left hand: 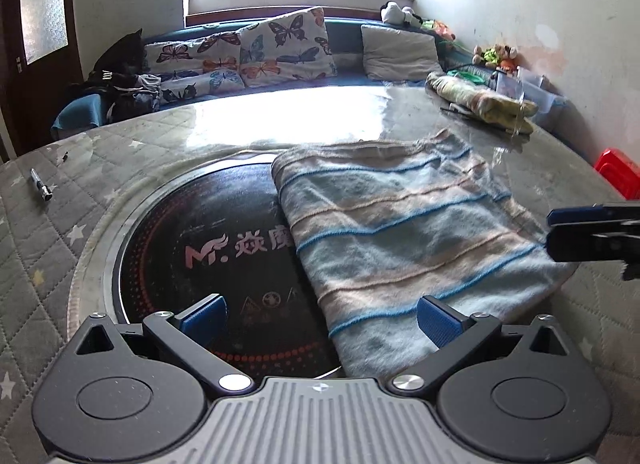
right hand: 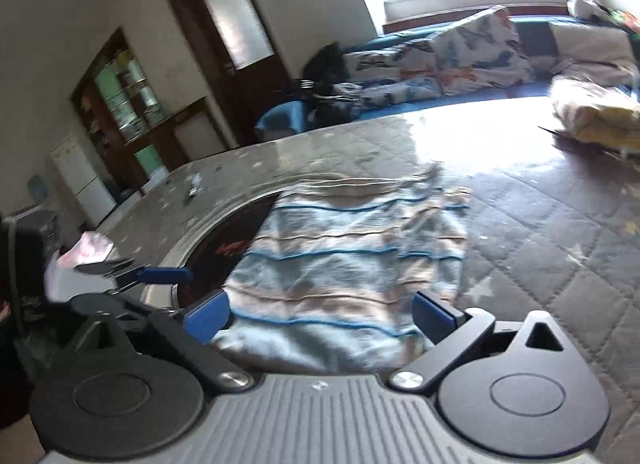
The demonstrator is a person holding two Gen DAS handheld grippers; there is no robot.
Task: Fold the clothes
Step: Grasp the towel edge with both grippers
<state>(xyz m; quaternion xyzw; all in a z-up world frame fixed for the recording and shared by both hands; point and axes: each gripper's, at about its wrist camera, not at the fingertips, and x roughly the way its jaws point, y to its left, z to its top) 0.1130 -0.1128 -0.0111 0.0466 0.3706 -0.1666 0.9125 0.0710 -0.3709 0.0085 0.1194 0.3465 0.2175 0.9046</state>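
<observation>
My left claw (left hand: 320, 318) hangs tilted down over the near edge of the table, jaws wide apart, holding nothing. My right claw (right hand: 322, 316) is wide too, tilted down at the near hem, pads on either side of the cloth but not pinching it. The soft blue and tan striped sweater (left hand: 404, 232) lies folded into a neat block, partly over the round black glass cooker plate (left hand: 208, 248) set in the grey quilted star table cover (left hand: 44, 248). I think the folding is mostly done; maybe one more fold is left.

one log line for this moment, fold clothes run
striped garment folded on table | left gripper open | right gripper open | nothing held
</observation>
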